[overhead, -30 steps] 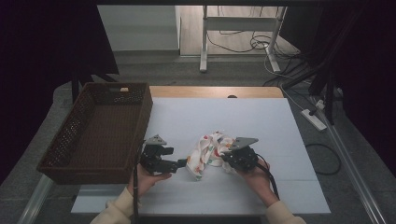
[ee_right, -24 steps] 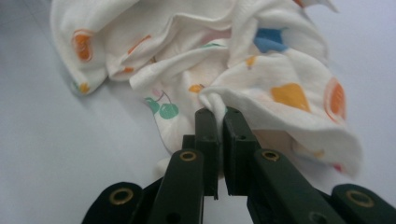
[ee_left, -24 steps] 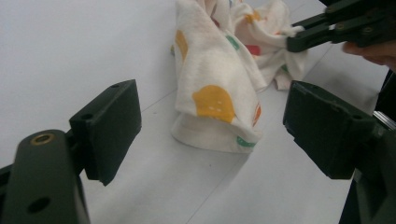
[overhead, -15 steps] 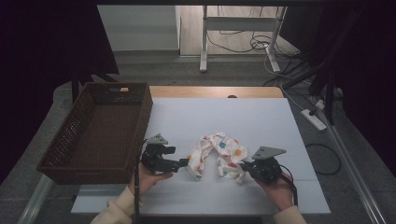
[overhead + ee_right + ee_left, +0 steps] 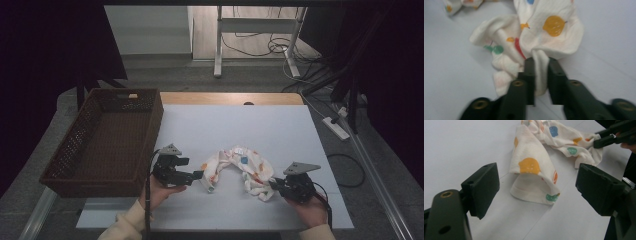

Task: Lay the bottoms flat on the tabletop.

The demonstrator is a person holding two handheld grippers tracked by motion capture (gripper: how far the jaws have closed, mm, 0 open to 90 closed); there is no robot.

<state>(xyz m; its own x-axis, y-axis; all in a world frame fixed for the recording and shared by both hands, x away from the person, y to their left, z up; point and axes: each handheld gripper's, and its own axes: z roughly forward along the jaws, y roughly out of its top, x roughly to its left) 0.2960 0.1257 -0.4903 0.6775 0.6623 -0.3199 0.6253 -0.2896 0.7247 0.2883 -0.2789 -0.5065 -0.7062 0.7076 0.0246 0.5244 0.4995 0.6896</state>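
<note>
A white cloth [image 5: 240, 162] with coloured fruit prints lies crumpled in an arch on the white table top. My left gripper [image 5: 198, 174] rests at the cloth's left end. Its jaws stand wide open, and the folded end of the cloth [image 5: 531, 170] lies just ahead of them, untouched. My right gripper [image 5: 273, 184] is at the cloth's right end. It holds a narrow fold of the cloth [image 5: 549, 32] between its jaws [image 5: 541, 65]. These jaws have just been opening a little, and the fold still touches both pads. Farther off in the left gripper view, the right gripper [image 5: 596, 138] shows at that same end.
A brown wicker basket [image 5: 90, 182] stands on the left side of the table, close to my left hand. The white sheet [image 5: 250, 125] runs on bare behind the cloth. Cables and a table frame lie on the floor beyond the far edge.
My right gripper has moved right along the front of the table with the cloth's end, stretching the bunched cloth wider. The left gripper has stayed put and open.
</note>
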